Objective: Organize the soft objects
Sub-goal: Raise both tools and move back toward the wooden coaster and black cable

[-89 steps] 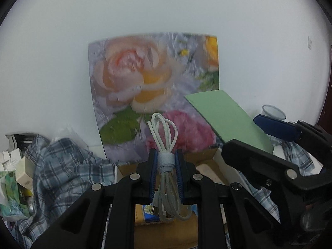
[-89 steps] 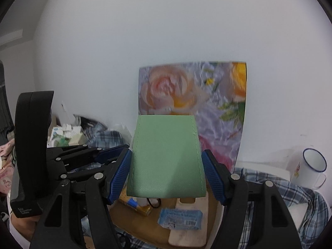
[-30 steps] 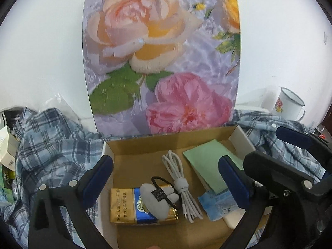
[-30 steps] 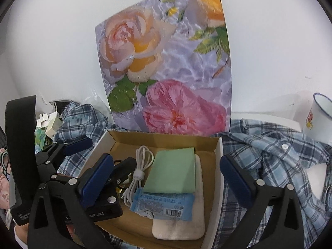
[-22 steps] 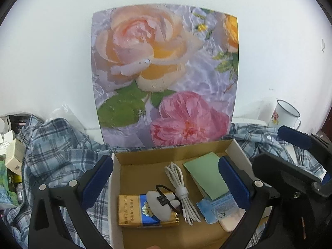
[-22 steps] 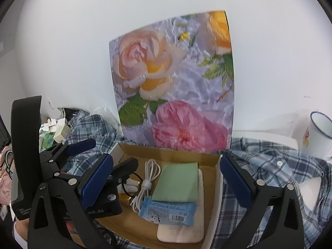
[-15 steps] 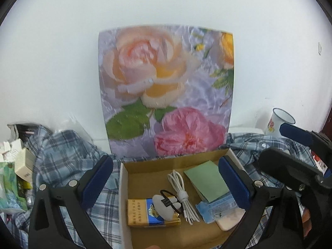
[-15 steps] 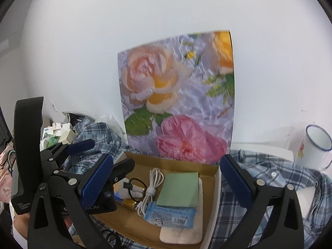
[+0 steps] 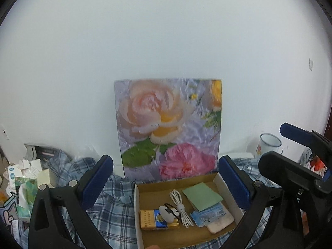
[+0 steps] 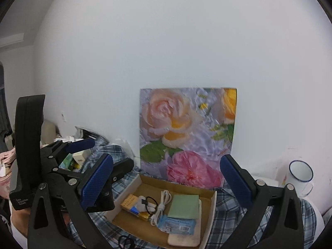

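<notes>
Left gripper (image 9: 166, 183): jaws spread wide, nothing between the pads. Right gripper (image 10: 166, 184): same, wide apart and empty. Both hang above and back from the box (image 9: 137, 209), which sits low between the fingers in each wrist view.

Progress, judged from the layout: packing looks near done. In the box lie a cable (image 9: 180, 205) bundled with a tie, a green pad (image 9: 202, 197) beside it toward the right finger, a blue packet (image 9: 209, 214) partly under the pad, and a pale block (image 9: 221, 224) under those. Toward the left finger: a yellow-blue pack (image 9: 154, 221) with a white lump (image 9: 167, 213) and a black hair tie on top. Items touch but do not spill over the rim.

Left to do: possibly the plaid shirt (image 9: 116, 203) spread under and around the box, if it counts as a soft object. Cannot tell.

Around: rose picture (image 9: 169, 128) leaning on the wall straight beyond the box; mug (image 10: 298, 176) outside the right finger; cartons and wrappers (image 9: 22, 178) heaped outside the left finger. The left gripper crowds the right view's left side. Nothing blocks the box from above.
</notes>
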Demonstrator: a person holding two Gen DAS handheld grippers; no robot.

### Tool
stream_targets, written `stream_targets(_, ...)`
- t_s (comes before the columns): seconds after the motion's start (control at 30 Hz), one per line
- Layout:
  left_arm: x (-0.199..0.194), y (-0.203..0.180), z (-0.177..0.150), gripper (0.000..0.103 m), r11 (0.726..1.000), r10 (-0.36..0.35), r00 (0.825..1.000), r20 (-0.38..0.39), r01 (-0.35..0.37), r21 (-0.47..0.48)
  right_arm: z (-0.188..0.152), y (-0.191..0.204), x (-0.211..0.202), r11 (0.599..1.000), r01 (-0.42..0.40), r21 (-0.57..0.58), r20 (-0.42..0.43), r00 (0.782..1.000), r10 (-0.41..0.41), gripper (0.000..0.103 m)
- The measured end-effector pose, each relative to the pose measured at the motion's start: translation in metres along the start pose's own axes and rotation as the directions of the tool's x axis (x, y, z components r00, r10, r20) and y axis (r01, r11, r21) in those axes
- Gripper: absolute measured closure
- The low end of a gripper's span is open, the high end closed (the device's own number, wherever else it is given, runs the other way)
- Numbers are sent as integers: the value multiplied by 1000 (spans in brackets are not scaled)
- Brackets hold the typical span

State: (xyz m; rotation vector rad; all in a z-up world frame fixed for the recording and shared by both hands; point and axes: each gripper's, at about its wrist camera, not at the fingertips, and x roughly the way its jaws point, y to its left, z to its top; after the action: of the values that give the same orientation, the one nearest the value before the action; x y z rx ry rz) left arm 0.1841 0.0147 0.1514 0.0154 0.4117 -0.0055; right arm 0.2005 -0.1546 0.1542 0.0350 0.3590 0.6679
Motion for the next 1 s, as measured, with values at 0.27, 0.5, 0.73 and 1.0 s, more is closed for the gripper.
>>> stream_targets(0.27,-47,-3,15,0,999,-11,997,82,8,46,18,16,-36,999,-14,-41,74,997,17,0)
stream_targets(0.5,-79,-5,22,0,998,10,992,128,-18,61,29,26,-61,997,-28,-65,122,992,36,0)
stream_targets(0.73,-100,4,26,0,999,-21,986,166,13,49,36,35,-85,995,4,-100,167,986,13,0)
stream_targets(1.0,-128,14,33,0,999,-7,975,220,-4,48,39,34,-99,993,-22,-113,196,980,44,0)
